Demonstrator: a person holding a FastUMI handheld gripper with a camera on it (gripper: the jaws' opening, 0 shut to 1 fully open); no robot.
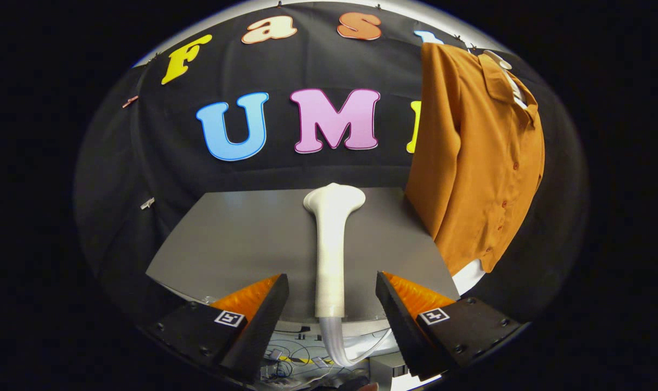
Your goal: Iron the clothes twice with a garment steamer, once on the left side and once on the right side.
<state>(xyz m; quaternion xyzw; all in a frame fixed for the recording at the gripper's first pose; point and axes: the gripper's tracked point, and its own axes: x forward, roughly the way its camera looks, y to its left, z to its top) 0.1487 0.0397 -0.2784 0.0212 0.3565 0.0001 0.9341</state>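
Gripper (332, 296) spread wide, holding nothing.
Straddling the steamer (330, 244) handle at the table's (236, 239) near edge; orange shirt (478, 157) hanging beyond the far right corner.

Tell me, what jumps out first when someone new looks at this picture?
The orange shirt hanging on a hanger against the black wall, beyond the right finger, catches the eye first. Next is the white garment steamer lying on the grey table, its handle pointing back into the gap between the fingers. The gripper is open, its fingers wide apart on either side of the handle without touching it.
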